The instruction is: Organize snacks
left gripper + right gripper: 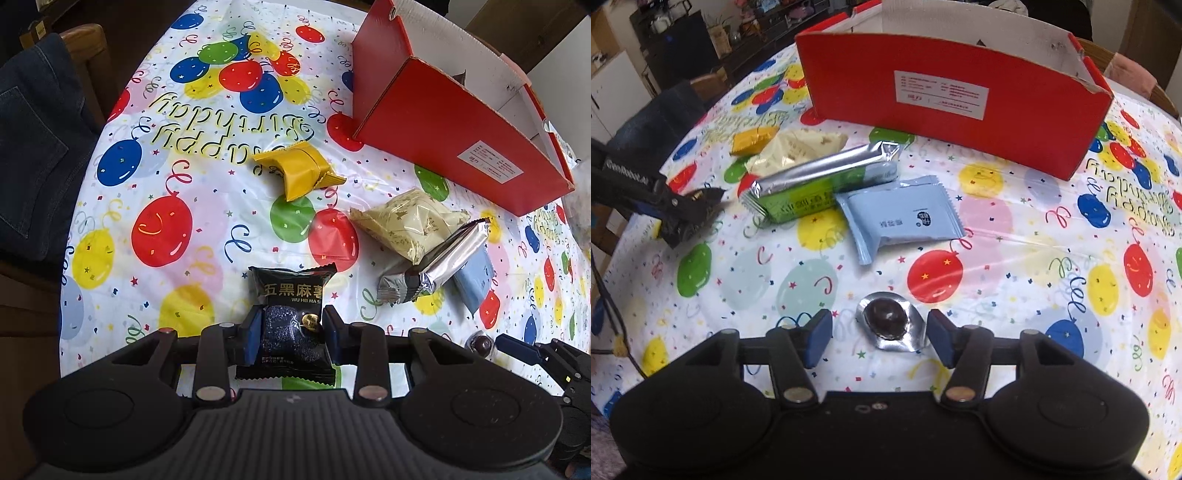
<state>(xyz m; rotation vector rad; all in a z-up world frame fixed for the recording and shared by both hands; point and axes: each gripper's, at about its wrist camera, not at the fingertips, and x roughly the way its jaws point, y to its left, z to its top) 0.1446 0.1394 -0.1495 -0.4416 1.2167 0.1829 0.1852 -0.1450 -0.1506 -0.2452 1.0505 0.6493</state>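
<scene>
My left gripper [291,326] is shut on a black snack packet [291,317] with gold lettering; it also shows in the right wrist view [696,210] at the far left. My right gripper [879,334] is open around a dark round candy in a silver wrapper [888,321], which lies on the table between the fingers. A yellow packet [301,170], a cream packet [406,225], a silver-green bar [823,177] and a light blue packet [905,218] lie on the balloon tablecloth [166,229]. An open red box [953,99] stands behind them.
A chair with dark denim cloth [37,140] stands at the table's left edge. Shelves and furniture [676,40] stand beyond the far edge. A cable [613,314] runs down the left side in the right wrist view.
</scene>
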